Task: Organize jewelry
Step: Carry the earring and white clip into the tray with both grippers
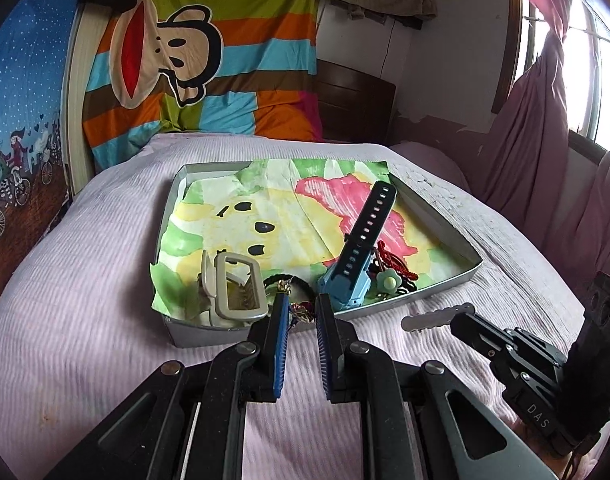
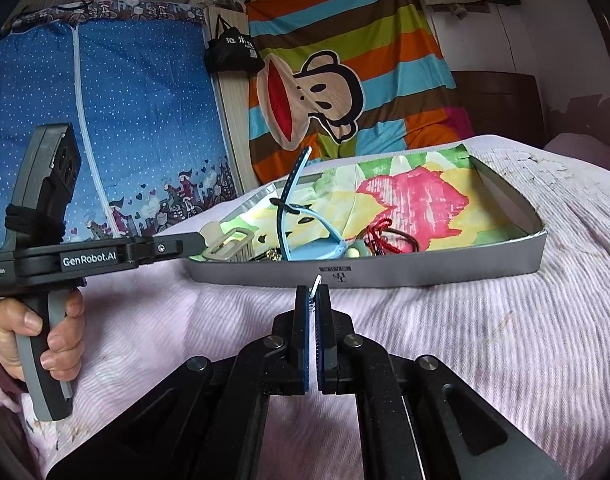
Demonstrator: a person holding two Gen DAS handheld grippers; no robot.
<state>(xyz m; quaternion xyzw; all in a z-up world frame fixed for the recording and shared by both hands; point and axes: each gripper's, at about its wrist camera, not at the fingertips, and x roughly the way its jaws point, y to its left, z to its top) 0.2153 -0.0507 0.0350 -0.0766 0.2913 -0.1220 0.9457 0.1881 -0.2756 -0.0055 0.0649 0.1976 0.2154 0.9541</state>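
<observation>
While the grey shallow tin tray (image 1: 437, 208) lined with painted paper already holds most of the pieces, the left wrist view shows the sorting still under way. The left gripper (image 1: 301, 312) hovers over the tray's near wall at 6 o'clock. Its blue pads stand a narrow gap apart with a small gold-and-red trinket (image 1: 299, 317) showing between them; whether they pinch it I cannot tell. A beige plastic claw clip (image 1: 237, 288) lies at 7 o'clock in the tray, and a blue wristwatch (image 1: 345, 284) with its strap raised lies at 5 o'clock. Outside the tray at 4 o'clock, the right gripper (image 1: 459, 316) is clenched on a silver wavy metal hair clip (image 1: 425, 319) above the pale pink bedcover (image 1: 85, 280). The right wrist view shows only a silver sliver of that clip between its closed pads, with the tray wall straight ahead at 12 o'clock. A hand (image 2: 45, 328) grips the left tool at 9 o'clock. Judging from this, the next move carries the hair clip forward over the wall, then releases it on bare paper.
</observation>
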